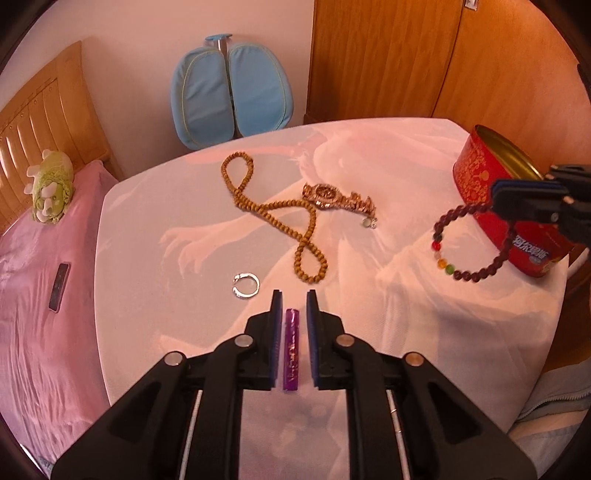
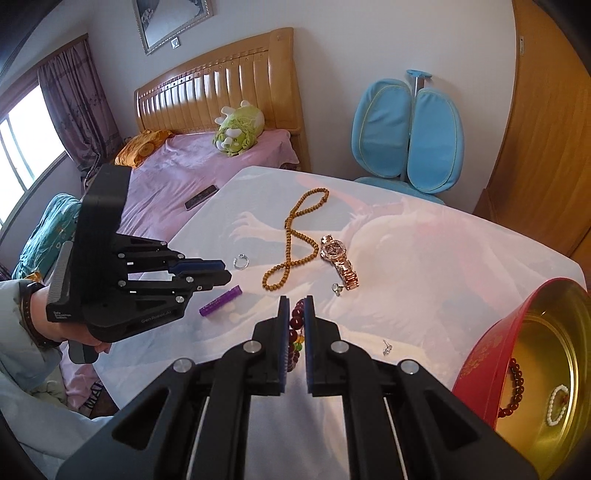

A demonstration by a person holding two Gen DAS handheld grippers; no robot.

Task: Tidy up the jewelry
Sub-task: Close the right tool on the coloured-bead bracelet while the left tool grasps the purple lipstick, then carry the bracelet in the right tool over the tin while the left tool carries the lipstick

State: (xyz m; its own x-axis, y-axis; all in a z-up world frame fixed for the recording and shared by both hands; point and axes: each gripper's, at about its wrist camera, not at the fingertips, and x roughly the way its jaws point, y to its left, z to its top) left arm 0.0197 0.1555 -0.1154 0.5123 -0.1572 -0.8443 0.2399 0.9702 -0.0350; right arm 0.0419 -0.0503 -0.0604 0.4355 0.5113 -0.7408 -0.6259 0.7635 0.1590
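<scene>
1. Altogether, two grippers show: the left gripper (image 1: 294,301) is spread, its fingers straddling a purple tube (image 1: 291,350) that lies on the cloth without touching either pad; the right gripper (image 2: 296,306) pinches a dark red bead bracelet (image 1: 467,242) that dangles just beside the red tin (image 1: 480,177).
2. Loose on the table I count one long wooden bead necklace (image 1: 275,214), one rose-gold watch (image 1: 338,199), one open silver ring (image 1: 245,285), one small silver charm (image 1: 369,222) just beside the watch strap, and the one purple tube.
3. Inside the tin lie two more pieces: a dark red bead bracelet in the tin (image 2: 513,387) and a white bead bracelet (image 2: 557,404).
4. Only the right wrist view shows the tin's gold interior, a tiny silver earring (image 2: 386,348) on the cloth near the tin, the window (image 2: 26,147) with curtains, a framed picture (image 2: 171,20) and the person's hand (image 2: 79,332) on the left gripper's handle.
5. Only the left wrist view shows the held bracelet whole, with its few coloured beads among the dark ones.
6. Covering the table is a white cloth (image 1: 406,332) with a faint pink print. Beside it stands a bed with a pink sheet (image 1: 37,295), a wooden headboard (image 2: 221,85), one green plush toy (image 1: 50,192) and one phone (image 1: 60,287); a blue chair (image 1: 231,92) and a wooden wardrobe (image 1: 388,55) stand behind.
</scene>
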